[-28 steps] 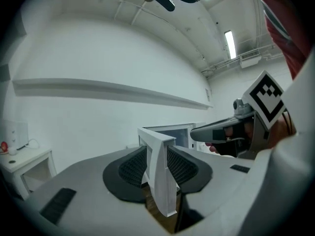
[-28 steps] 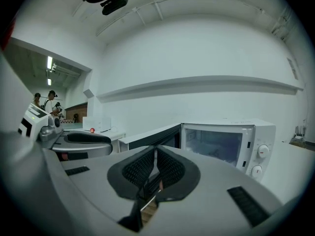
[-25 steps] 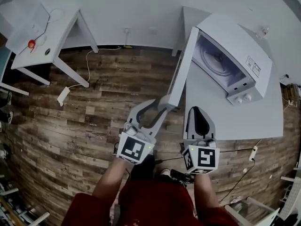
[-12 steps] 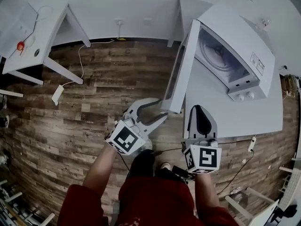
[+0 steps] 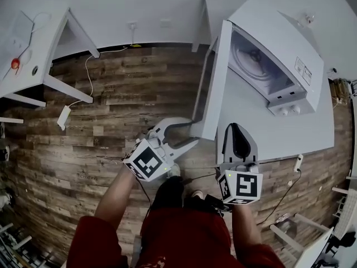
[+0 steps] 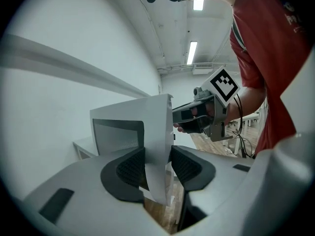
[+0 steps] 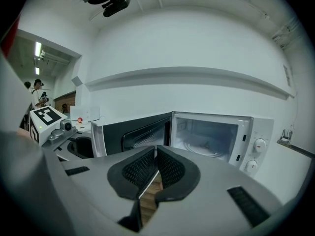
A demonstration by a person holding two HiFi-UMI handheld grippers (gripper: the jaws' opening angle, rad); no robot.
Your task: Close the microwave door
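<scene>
The white microwave (image 5: 279,66) stands on a white table with its door (image 5: 215,82) swung wide open to the left. My left gripper (image 5: 192,132) is at the door's free edge. In the left gripper view that edge (image 6: 152,141) stands between the two dark pads (image 6: 129,168). The jaws have just been opening and do not clamp the edge, so the left gripper is open. My right gripper (image 5: 239,128) hovers over the table in front of the microwave, shut and empty. Past its pads (image 7: 140,170) I see the door's inner side (image 7: 133,134) and the lit cavity (image 7: 206,134).
The table's bare top (image 5: 268,144) lies below the microwave. Left of it is wooden floor with a power strip (image 5: 62,118) and cable. A second white desk (image 5: 33,66) stands at the far left against the wall. Another power strip (image 5: 298,162) hangs at the table's right.
My left gripper has sunk and turned at the door's free edge, and its jaws have spread from a grip to open. The right gripper has hardly shifted. The door stands as wide as before.
</scene>
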